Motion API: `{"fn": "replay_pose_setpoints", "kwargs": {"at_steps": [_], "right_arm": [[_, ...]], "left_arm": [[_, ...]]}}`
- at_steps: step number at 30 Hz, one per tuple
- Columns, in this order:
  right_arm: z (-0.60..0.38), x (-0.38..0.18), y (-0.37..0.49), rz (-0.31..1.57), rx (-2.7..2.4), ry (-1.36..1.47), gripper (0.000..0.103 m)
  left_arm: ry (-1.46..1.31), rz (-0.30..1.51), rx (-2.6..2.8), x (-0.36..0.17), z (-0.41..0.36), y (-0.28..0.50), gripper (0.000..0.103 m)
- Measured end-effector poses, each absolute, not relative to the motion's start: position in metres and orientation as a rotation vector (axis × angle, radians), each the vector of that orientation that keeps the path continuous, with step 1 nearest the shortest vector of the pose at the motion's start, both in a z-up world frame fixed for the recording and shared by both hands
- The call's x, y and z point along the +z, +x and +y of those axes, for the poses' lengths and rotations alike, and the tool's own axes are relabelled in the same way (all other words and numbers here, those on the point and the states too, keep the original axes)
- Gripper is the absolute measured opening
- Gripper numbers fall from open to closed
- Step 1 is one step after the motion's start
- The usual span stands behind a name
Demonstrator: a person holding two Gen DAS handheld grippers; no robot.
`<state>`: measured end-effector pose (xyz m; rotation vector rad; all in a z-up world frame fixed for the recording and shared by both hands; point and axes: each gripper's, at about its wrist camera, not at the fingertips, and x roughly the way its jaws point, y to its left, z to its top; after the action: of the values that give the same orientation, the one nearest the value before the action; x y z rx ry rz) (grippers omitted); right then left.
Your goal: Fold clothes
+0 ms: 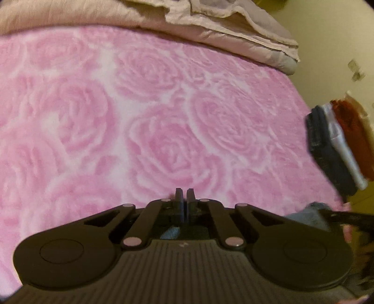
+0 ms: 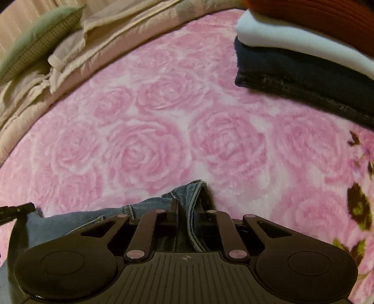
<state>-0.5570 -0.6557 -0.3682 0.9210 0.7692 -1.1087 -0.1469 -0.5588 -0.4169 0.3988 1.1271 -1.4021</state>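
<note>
Bed: covered by one pink rose-pattern blanket [image 2: 163, 131]; wide bare middle area, nothing lying in the way there.
Jeans: one pair of blue jeans [image 2: 149, 208], at the near edge of the bed, lying on the blanket just in front of both grippers.
Right gripper [image 2: 188, 205]: clenched on a seamed edge of the jeans, denim seen between the two fingers.
Left gripper [image 1: 185, 195]: fingers almost together; a bit of blue cloth visible under the mechanism, but cannot tell if cloth is pinched at the tips.
Folded stack: three garments piled near the right edge of the bed, well apart from the jeans; dark navy one [image 2: 303, 79] at the bottom, white one [image 2: 292, 39] in the middle, red one [image 2: 315, 14] on top.
Beige bedding [image 2: 77, 53]: bunched along the far edge of the bed, several layers, touching the blanket.
Pillow: one grey-green pillow [image 2: 39, 39], in the far left corner, resting on the beige bedding.
</note>
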Motion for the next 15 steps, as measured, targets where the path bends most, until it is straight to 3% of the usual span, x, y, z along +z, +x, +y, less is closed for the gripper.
{"fn": "replay_pose_setpoints", "kwargs": {"at_steps": [5,7,8,9,15], "right_arm": [[-0.655,-0.366,-0.553,0.808,-1.116,0.89,0.009],[-0.655,-0.362,-0.55,0.828,-1.137,0.863,0.021],[-0.654,-0.358,-0.549,0.836,-1.156,0.841,0.042],[-0.654,-0.354,-0.548,0.844,-1.175,0.818,0.057],[-0.624,-0.32,-0.535,0.778,-1.189,0.626,0.059]], "left_arm": [[0.399,1.095,-1.429,-0.399,-0.538,-0.152,0.0],[0.389,1.093,-1.451,-0.39,-0.528,-0.155,0.0],[0.383,1.092,-1.462,-0.386,-0.523,-0.156,0.0],[0.378,1.091,-1.472,-0.381,-0.518,-0.158,0.0],[0.347,1.084,-1.537,-0.356,-0.487,-0.165,0.0]]}}
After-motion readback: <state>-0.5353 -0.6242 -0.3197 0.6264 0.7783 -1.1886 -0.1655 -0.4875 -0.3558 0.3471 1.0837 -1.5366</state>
